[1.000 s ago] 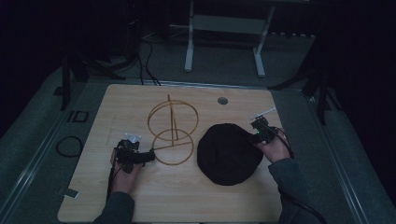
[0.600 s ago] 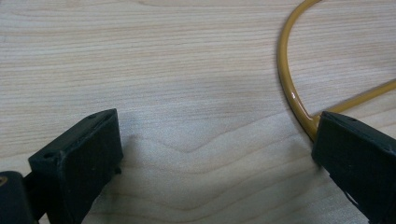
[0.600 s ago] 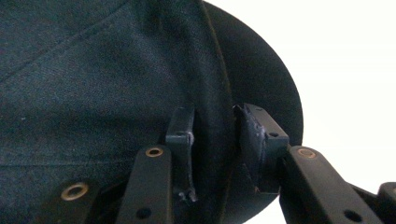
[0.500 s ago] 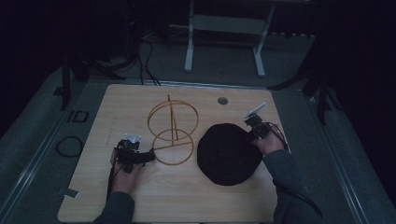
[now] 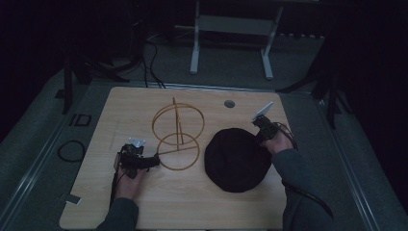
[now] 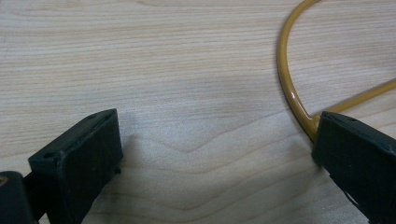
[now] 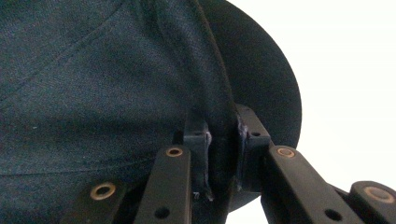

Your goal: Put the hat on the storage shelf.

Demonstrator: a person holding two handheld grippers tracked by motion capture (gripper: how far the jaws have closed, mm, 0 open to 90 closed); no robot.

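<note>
A black hat (image 5: 235, 161) lies flat on the right half of the wooden table (image 5: 144, 108). My right gripper (image 5: 260, 138) is at its far right edge. In the right gripper view the jaws have just been closing and the right gripper (image 7: 223, 140) now pinches a fold of the hat (image 7: 93, 84) where crown meets brim. A yellow wire stand (image 5: 178, 130), two rings on a post, stands mid-table. My left gripper (image 5: 153, 161) lies at the stand's base ring, open. In the left gripper view the left gripper (image 6: 215, 158) has bare wood between its jaws, and one jaw touches the yellow ring (image 6: 289, 88).
A small grey round cap (image 5: 229, 103) sits in the tabletop near the far edge. Beyond the table stands a pale metal frame (image 5: 231, 29). A coiled cable (image 5: 71, 150) lies on the floor at the left. The surroundings are dark.
My right hand has shifted slightly left onto the hat's edge and its jaws have closed on the fabric. The left hand and the stand have stayed put.
</note>
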